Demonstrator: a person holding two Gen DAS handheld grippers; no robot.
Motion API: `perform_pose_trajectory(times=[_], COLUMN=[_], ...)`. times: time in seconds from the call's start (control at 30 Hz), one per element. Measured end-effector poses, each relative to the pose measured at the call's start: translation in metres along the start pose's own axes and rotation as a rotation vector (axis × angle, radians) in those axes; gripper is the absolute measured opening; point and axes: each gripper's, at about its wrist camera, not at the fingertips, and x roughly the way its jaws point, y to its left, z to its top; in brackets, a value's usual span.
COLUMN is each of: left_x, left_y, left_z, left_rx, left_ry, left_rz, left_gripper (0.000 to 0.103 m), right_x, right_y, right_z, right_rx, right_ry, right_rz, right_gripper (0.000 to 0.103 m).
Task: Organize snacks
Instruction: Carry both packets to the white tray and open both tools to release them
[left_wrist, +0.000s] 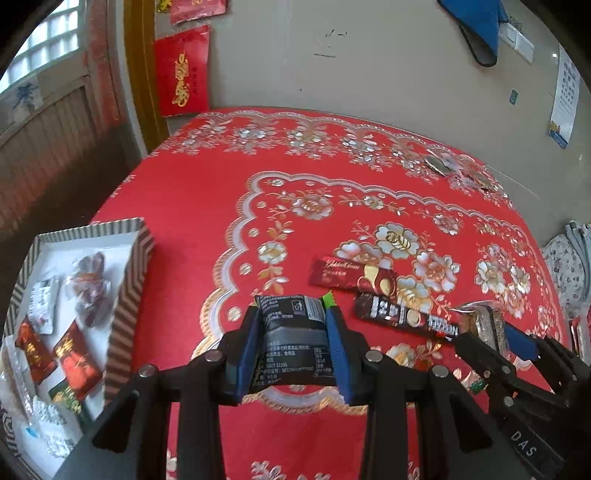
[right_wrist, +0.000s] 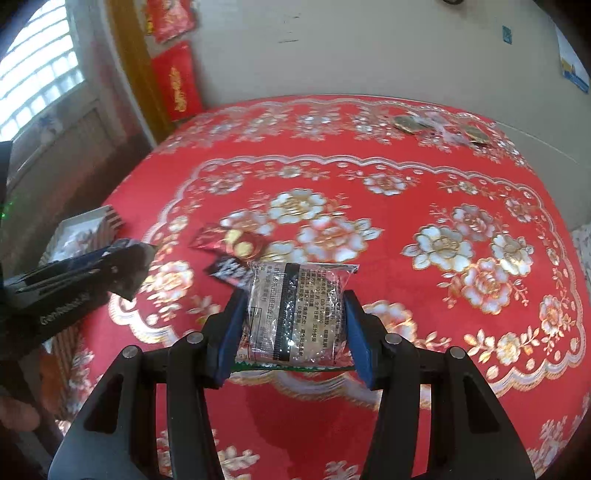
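Snacks gripped: left claw (left_wrist: 291, 343) clamps black packet (left_wrist: 291, 332), right claw (right_wrist: 291, 325) clear packet (right_wrist: 295, 314)

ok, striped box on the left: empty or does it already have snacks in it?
Has snacks: the striped box holds several wrapped packets.

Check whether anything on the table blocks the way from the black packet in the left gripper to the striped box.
Nothing visible does. The black packet is clamped in the left gripper, and only bare red tablecloth lies between it and the striped box to its left. The two loose sachets lie on the other side.
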Motion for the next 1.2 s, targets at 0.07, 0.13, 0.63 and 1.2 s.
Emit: perform_pose_trajectory(times=[0.07,0.13,0.63,1.2], left_x=[-0.006,-0.012,-0.043,-0.066], left_y=[0.005,0.01,0.066,0.133], left_z=[-0.005,-0.01,-0.039,-0.057], left_rx=[0.001,-0.004,-0.051,-0.144], left_ry=[-0.011,-0.023,-0.076,-0.091], left_rz=[0.01,0.021,0.104,0.162], left_gripper=[0.039,0.039,0.039,0.039], right_x=[-0.002,-0.004,-0.007,-0.003], right_y=[0.01,0.019,0.093,0.176], right_z=[-0.004,-0.007,-0.018,-0.021], right_rx=[-0.016,-0.025,-0.143,-0.284], right_ry=[0.0,-0.001,0.002,0.018], right_rz=[0.01,0.022,0.105,0.165], right_gripper=[0.051,0.051,0.051,0.051])
